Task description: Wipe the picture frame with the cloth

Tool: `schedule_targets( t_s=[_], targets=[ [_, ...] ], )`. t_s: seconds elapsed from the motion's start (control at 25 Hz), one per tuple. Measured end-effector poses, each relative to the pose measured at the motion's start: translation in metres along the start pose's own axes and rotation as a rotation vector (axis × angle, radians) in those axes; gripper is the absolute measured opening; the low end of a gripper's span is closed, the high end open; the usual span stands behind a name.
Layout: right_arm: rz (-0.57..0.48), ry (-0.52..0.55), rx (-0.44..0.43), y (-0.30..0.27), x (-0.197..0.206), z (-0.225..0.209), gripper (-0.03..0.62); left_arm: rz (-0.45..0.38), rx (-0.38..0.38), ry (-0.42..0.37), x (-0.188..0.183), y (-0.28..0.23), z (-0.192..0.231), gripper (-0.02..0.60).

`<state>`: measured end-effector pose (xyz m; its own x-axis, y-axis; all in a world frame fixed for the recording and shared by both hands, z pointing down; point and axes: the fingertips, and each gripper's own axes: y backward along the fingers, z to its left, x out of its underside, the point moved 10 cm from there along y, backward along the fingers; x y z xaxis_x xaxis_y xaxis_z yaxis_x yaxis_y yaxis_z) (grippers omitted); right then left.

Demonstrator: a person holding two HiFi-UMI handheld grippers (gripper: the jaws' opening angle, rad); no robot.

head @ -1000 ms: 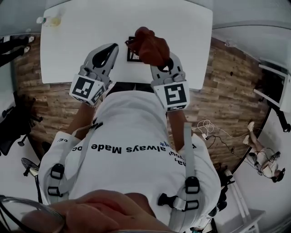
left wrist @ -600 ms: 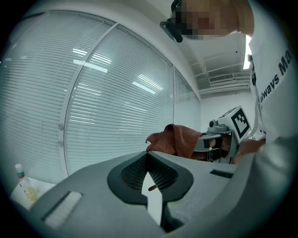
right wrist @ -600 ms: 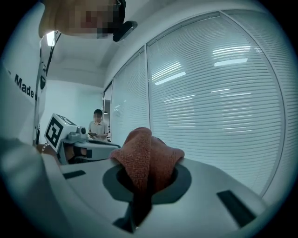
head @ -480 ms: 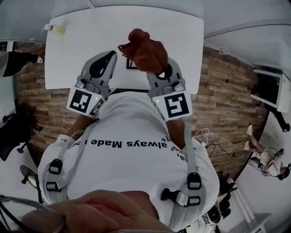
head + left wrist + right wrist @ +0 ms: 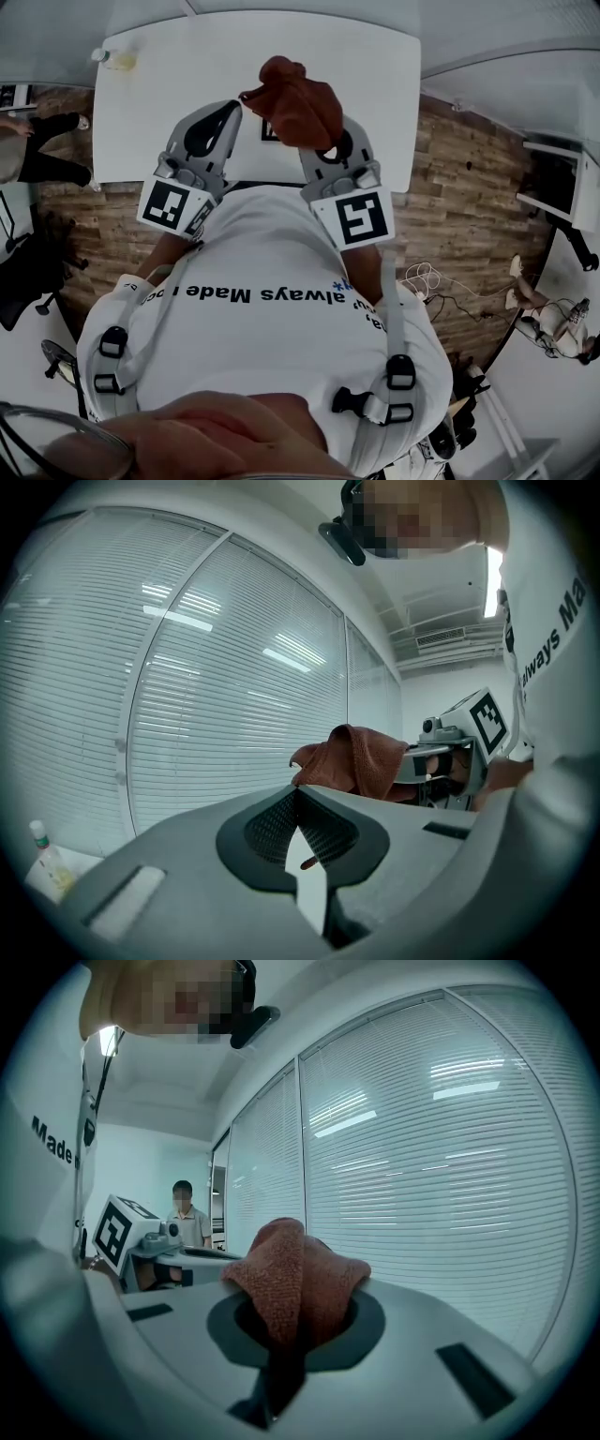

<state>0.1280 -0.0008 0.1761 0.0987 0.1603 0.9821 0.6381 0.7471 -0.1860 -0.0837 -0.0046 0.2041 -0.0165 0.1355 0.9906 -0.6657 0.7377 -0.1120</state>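
Observation:
My right gripper (image 5: 317, 141) is shut on a rust-brown cloth (image 5: 295, 98), which bunches up over its fingertips and hangs above the white table (image 5: 187, 66). The cloth (image 5: 295, 1274) fills the closed jaws of my right gripper (image 5: 281, 1340) in the right gripper view. A dark picture frame (image 5: 270, 129) lies on the table under the cloth, and only its left edge shows. To the left of the frame, my left gripper (image 5: 227, 107) is held up, shut and empty. Its jaws meet in the left gripper view (image 5: 298, 794), where the cloth (image 5: 361, 761) shows beyond them.
A small bottle (image 5: 98, 55) stands at the table's far left corner beside a yellowish patch (image 5: 122, 62). Window blinds (image 5: 216, 696) fill both gripper views. A person (image 5: 187, 1213) stands in the background. Wooden floor (image 5: 469, 187) surrounds the table.
Both grippers and the cloth have shifted slightly up and to the left in the head view since a second ago. In the last half second they have hardly moved.

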Motion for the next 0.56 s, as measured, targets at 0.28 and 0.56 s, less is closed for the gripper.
schedule_targets(
  t_s=[0.28,0.56],
  targets=[
    [0.003,-0.001,0.003,-0.0019,-0.0013,0.0062,0.02,0.003,0.004,0.009,0.0012,0.0065,0.0027,0.003],
    [0.002,0.004,0.008,-0.0036,-0.0002,-0.0012,0.02,0.007,0.002,0.012,0.0037,0.0,0.0042,0.003]
  ],
)
